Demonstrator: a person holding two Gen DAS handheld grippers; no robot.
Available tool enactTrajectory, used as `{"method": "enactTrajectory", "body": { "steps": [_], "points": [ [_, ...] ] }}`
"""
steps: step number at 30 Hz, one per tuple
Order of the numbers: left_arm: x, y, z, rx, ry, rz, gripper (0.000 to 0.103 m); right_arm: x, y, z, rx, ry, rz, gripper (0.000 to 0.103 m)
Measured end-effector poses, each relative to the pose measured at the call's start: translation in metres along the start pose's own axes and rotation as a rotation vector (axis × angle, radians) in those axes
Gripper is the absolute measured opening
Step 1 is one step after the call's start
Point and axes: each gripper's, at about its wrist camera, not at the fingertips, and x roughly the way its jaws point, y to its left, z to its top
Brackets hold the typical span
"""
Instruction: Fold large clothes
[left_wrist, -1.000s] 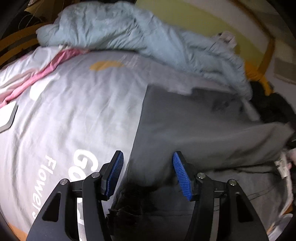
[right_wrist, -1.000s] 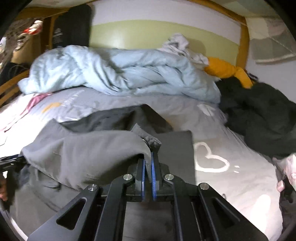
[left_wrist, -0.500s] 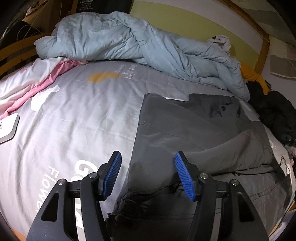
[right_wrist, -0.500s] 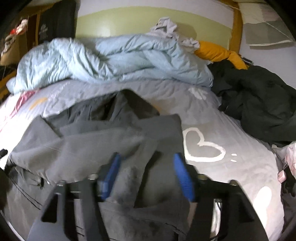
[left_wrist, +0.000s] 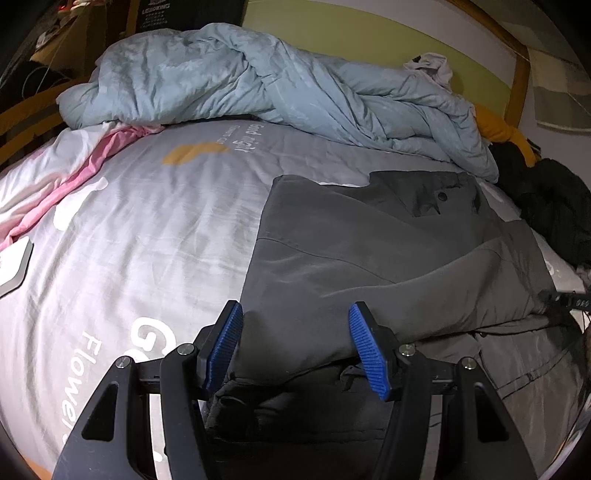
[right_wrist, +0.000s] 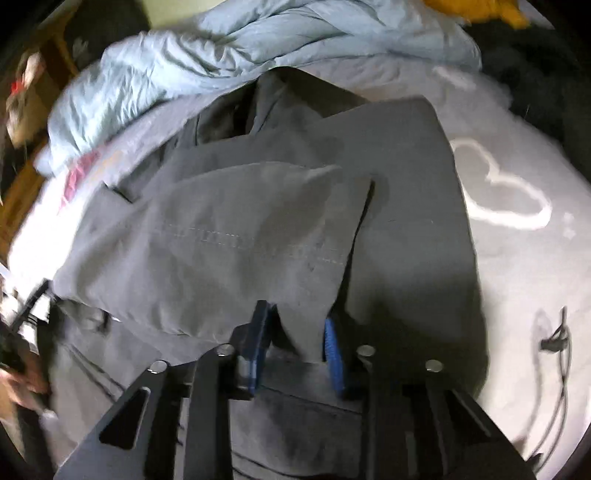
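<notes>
A large grey jacket (left_wrist: 369, 251) lies spread on the grey bed sheet (left_wrist: 147, 229), one sleeve folded across its body. My left gripper (left_wrist: 295, 347) is open and empty, its blue pads either side of the jacket's near left edge. In the right wrist view, which is blurred, the same jacket (right_wrist: 229, 229) fills the middle. My right gripper (right_wrist: 295, 339) is part open, low over the cloth, with a fold of the sleeve's end standing between its pads. I cannot tell whether the pads press on it.
A crumpled light blue duvet (left_wrist: 266, 85) lies along the head of the bed. Dark clothes (left_wrist: 550, 206) and an orange item (left_wrist: 502, 133) are piled at the right. Pink cloth (left_wrist: 85, 166) and a white device (left_wrist: 13, 262) lie at the left. A white heart print (right_wrist: 506, 192) marks the sheet.
My right gripper let go of the sleeve it was carrying, opened, then dropped low over the jacket and narrowed around the sleeve's end. The sleeve now lies flat across the jacket. The left gripper stayed open.
</notes>
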Motion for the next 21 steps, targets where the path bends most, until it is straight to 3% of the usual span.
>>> {"method": "enactTrajectory", "body": {
  "steps": [4,7,14,19,21],
  "points": [
    [-0.001,0.001,0.0,-0.003,-0.005,-0.011,0.059,-0.034,0.018,-0.001,-0.065,-0.015,-0.129,0.013],
    [-0.001,0.003,0.0,-0.021,-0.004,-0.015,0.059,-0.051,0.034,-0.011,-0.13,-0.011,-0.149,0.013],
    [-0.006,0.002,-0.001,-0.032,-0.021,-0.021,0.059,-0.055,0.02,-0.046,-0.073,0.079,-0.052,0.013],
    [-0.013,-0.005,-0.001,0.003,-0.054,-0.011,0.059,-0.061,0.016,-0.062,-0.067,0.078,-0.032,0.014],
    [-0.015,-0.009,-0.001,0.03,-0.068,0.004,0.059,-0.064,0.013,-0.061,-0.053,0.063,-0.028,0.03]
  ]
}}
